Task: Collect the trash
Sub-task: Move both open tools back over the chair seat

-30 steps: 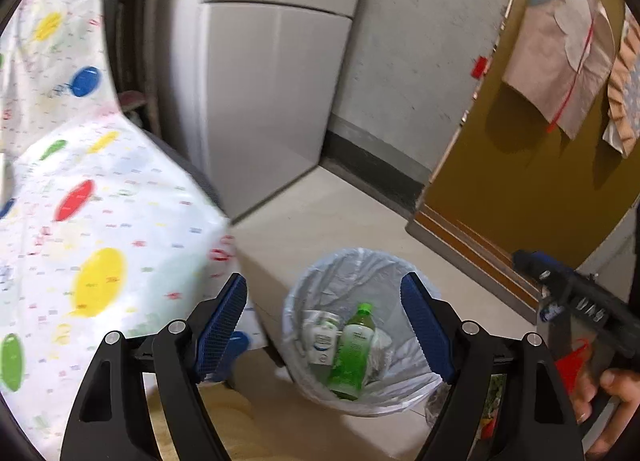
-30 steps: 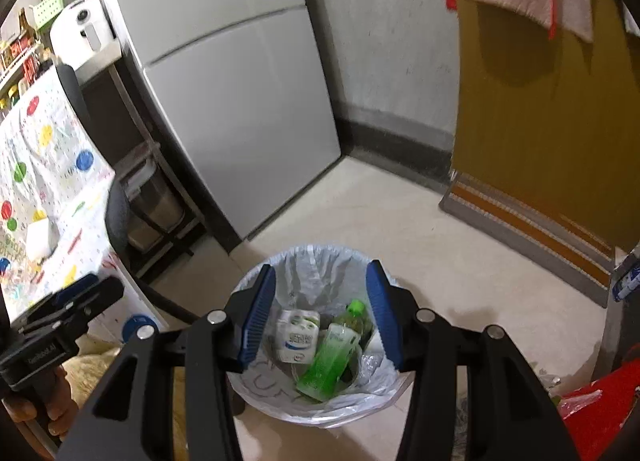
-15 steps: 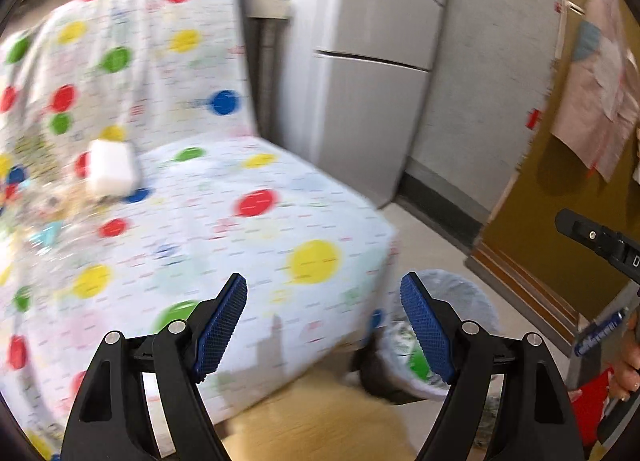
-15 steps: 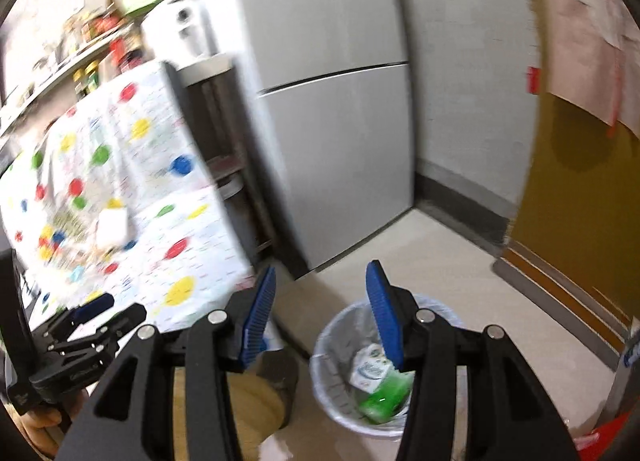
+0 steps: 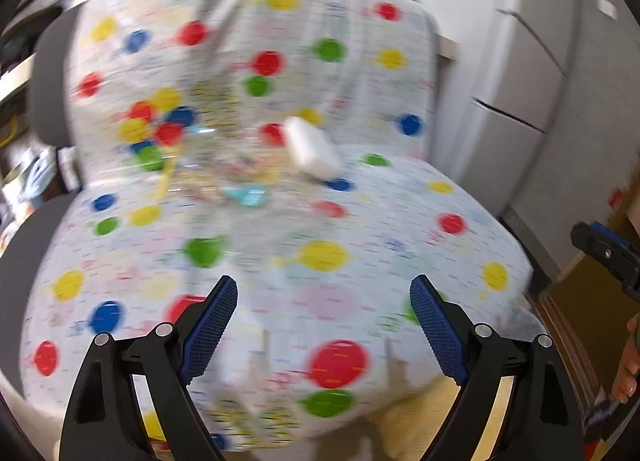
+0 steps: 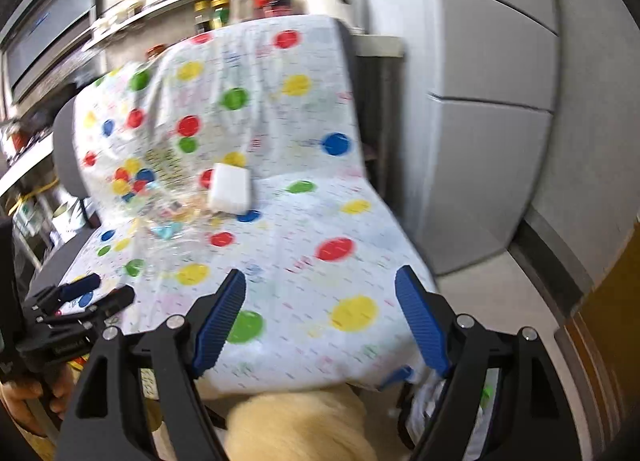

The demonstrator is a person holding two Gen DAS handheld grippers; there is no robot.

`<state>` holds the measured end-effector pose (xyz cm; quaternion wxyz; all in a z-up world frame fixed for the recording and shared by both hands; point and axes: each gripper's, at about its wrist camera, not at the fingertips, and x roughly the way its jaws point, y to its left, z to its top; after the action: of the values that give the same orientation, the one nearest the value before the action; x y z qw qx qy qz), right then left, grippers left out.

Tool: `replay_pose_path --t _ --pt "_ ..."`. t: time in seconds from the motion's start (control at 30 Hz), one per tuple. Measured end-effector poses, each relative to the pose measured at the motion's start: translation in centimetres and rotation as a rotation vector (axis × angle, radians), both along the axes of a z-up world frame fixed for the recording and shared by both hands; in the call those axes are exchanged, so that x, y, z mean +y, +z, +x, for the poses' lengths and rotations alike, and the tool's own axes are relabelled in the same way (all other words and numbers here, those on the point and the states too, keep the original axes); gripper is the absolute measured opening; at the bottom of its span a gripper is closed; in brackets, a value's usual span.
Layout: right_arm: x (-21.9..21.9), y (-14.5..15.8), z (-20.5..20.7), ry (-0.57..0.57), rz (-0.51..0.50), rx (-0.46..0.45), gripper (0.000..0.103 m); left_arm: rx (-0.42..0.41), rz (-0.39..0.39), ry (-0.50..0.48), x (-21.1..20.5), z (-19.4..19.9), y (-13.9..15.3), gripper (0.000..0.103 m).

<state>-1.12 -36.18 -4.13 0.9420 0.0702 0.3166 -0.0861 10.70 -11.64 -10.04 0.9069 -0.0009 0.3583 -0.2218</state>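
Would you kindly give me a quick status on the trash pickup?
Left tongs open, empty; right tongs just opened wider, empty. White block and clear wrappers on chair. Path clear.

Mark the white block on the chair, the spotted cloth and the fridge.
white block [image 6: 231, 188], right wrist view, middle of its front face.
spotted cloth [image 6: 304, 229], right wrist view, flat part over the seat.
fridge [image 6: 488, 165], right wrist view, lower door panel.

White chair cover [image 5: 360, 221] dotted red, yellow, green, blue.
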Motion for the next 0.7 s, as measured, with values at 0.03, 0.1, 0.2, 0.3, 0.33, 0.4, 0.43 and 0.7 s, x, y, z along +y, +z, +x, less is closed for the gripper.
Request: replay_pose_path --t 0.03,0.1,0.2,0.3,0.33,0.4,0.43,0.7 --pt "0.5 0.0 0.8 0.017 -0.002 0.0 0.076 0.003 -0.005 0.026 1.0 0.6 0.1 0.088" --pt "1.6 0.0 2.7 0.06 -0.007 0.007 0.076 0.01 -0.012 0.085 3.0 1.8 0.2 0.088" --pt "2.9 -0.1 5.2 0.107 -0.024 0.012 0.076 0.019 -0.018 0.153 5.4 3.6 0.3 0.088" --pt "3.8 -0.4 7.8 0.146 -0.022 0.019 0.074 0.03 -0.026 0.202 7.5 5.3 0.4 0.088" --pt "4.1 -0.5 8.5 0.154 -0.018 0.02 0.074 0.035 -0.031 0.216 8.0 5.9 0.5 0.088" --pt "4.5 -0.7 10.2 0.179 -0.008 0.021 0.074 0.041 -0.041 0.232 8.8 7.0 0.5 0.088" --pt "4.8 -1.0 11.3 0.189 -0.005 0.023 0.074 0.045 -0.047 0.237 9.0 7.6 0.4 0.087" --pt "5.5 -3.2 17.1 0.241 0.012 0.065 0.047 0.093 -0.108 0.212 8.7 13.6 -0.9 0.062"
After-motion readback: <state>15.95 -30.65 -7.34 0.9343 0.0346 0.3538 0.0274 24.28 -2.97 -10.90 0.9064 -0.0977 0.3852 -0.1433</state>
